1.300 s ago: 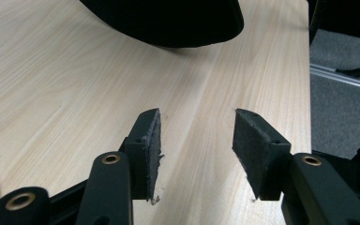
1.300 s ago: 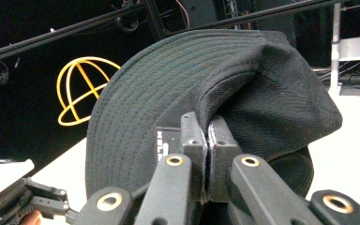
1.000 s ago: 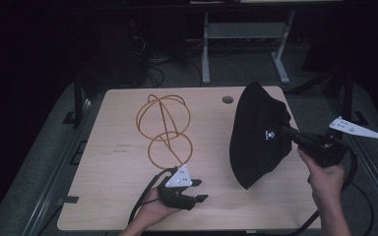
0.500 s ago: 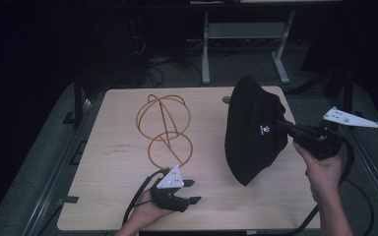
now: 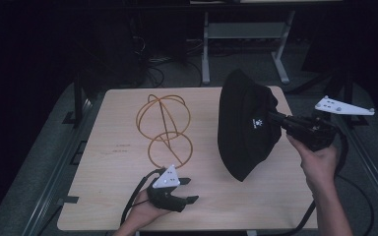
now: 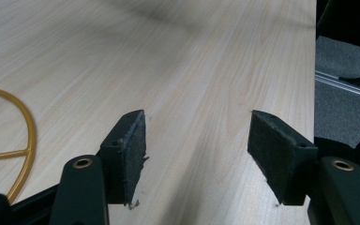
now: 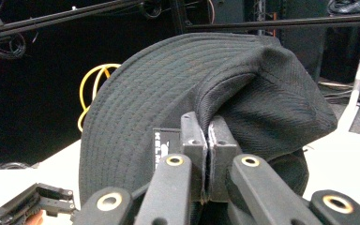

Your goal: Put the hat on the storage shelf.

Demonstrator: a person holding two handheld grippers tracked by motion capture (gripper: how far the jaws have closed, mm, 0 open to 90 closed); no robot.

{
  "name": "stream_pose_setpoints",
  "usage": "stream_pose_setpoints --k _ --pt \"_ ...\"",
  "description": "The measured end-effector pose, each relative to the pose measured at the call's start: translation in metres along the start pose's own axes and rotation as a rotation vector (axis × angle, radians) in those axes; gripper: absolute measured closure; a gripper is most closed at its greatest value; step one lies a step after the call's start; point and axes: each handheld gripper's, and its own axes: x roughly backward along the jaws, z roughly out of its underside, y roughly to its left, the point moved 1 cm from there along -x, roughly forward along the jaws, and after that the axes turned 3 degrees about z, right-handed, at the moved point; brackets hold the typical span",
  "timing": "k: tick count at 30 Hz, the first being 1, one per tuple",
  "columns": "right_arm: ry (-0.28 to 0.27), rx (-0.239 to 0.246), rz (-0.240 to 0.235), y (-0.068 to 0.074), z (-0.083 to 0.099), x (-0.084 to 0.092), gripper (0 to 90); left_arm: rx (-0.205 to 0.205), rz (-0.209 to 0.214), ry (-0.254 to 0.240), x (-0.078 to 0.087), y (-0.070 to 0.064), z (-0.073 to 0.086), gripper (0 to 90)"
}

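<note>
Room: dark around us, with a pale wood-grain table lit in the middle and metal stand legs behind it.
Wire frame: an orange wire hat stand of hoops sits on the table left of centre; one hoop curves in at the left edge of the left gripper view.
Left tongs: low at the near edge, just below the wire frame, pointing right across the table. We see the pads standing well apart with bare wood between them; they have just been opening, released and holding nothing.
Black bucket hat: lifted off the table to the right of the wire frame, tilted with its brim hanging down.
Right tongs: clenched on the hat's fabric, pads pressed together on a fold.
Key relation: we judge the wire frame lies to the left of the held hat, so the hat would travel leftward; the left tongs are nearer the frame.
</note>
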Motion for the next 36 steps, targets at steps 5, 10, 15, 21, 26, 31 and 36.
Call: stream_pose_setpoints --k 5,10,15,21,26,31,36 --pt "0.007 0.015 -0.014 0.005 -0.008 -0.009 87.9 0.002 -0.007 0.007 0.000 0.001 0.002 34.6" --pt "0.009 0.025 -0.027 0.009 -0.015 -0.015 87.8 -0.004 -0.007 0.012 0.000 0.002 0.004 34.4" --pt "0.009 0.027 -0.039 0.012 -0.022 -0.022 87.9 -0.001 -0.004 0.011 0.001 0.001 0.005 34.7" --pt "0.014 0.042 -0.057 0.018 -0.030 -0.033 87.9 -0.007 -0.002 0.007 0.002 0.000 0.004 34.2" --pt "0.030 0.064 -0.080 0.027 -0.038 -0.050 87.8 -0.021 0.002 0.015 0.001 -0.002 0.005 34.0" --pt "0.037 0.071 -0.094 0.032 -0.043 -0.060 87.8 -0.030 0.000 0.018 0.000 -0.004 0.006 33.5" --pt "0.040 0.077 -0.113 0.039 -0.051 -0.071 87.8 -0.066 0.007 0.037 -0.001 -0.006 0.007 32.6"
